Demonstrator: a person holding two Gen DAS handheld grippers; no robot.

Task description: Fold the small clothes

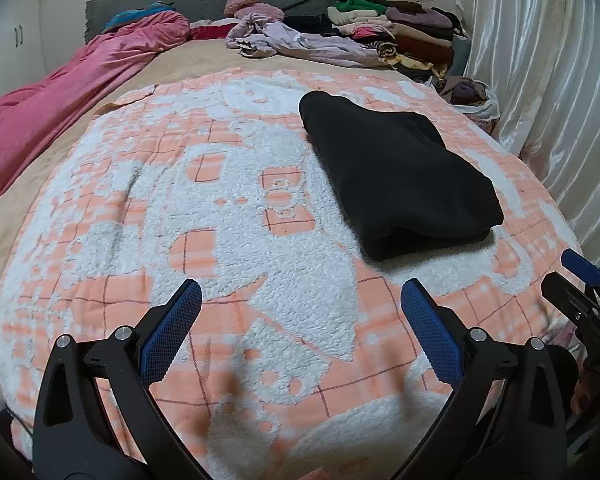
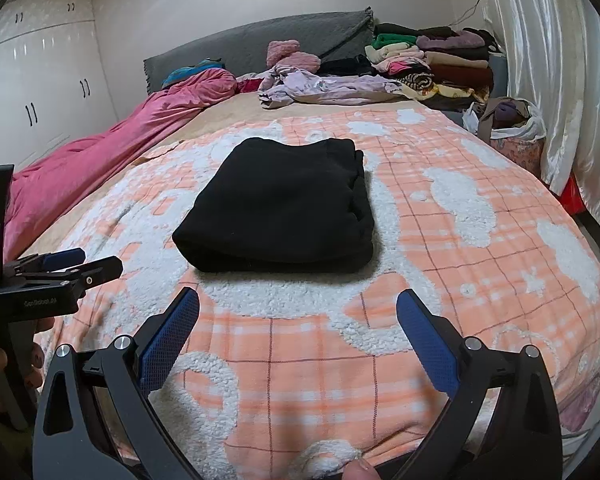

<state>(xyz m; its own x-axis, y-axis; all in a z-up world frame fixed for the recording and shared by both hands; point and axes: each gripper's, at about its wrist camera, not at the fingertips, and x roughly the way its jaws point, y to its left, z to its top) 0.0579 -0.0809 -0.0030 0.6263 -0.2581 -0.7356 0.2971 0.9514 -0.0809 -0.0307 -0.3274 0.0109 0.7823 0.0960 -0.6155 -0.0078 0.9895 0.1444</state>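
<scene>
Left wrist view: our left gripper gapes wide and empty at the bottom, the folded black garment right of centre on the blanket. Right wrist view: our right gripper is spread too, holding nothing, garment dead centre, left gripper at left edge.

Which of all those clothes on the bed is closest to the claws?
The folded black garment, alone on the orange-and-white blanket; the other clothes are piled far back by the headboard.
</scene>
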